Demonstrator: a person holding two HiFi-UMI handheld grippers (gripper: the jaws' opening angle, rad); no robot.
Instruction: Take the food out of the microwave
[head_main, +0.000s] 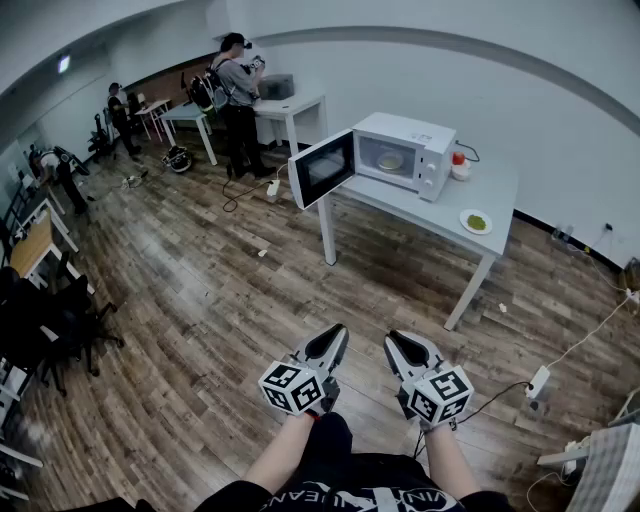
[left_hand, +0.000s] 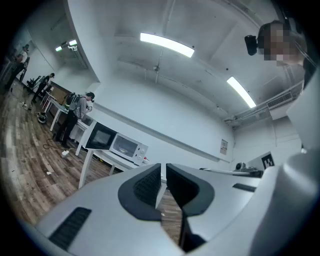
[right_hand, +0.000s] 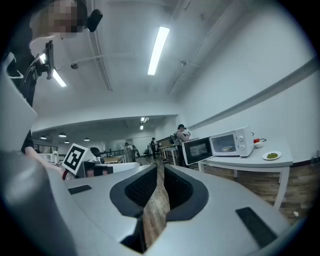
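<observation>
A white microwave (head_main: 405, 148) stands on a grey table (head_main: 445, 205) across the room, with its door (head_main: 322, 168) swung open to the left. Inside it sits a plate of food (head_main: 390, 160). Both grippers are held low in front of me, far from the table. My left gripper (head_main: 334, 340) and right gripper (head_main: 398, 345) each have their jaws close together with nothing between them. The left gripper view shows the microwave (left_hand: 127, 146) small beyond the left gripper (left_hand: 163, 181). In the right gripper view the microwave (right_hand: 229, 143) lies to the right of the right gripper (right_hand: 160, 186).
A small plate of green food (head_main: 476, 222) and a red-topped container (head_main: 459, 165) sit on the same table. A person (head_main: 238, 100) stands by white tables at the back. Cables and a power strip (head_main: 538, 382) lie on the wooden floor at right. Dark chairs (head_main: 60, 320) stand at left.
</observation>
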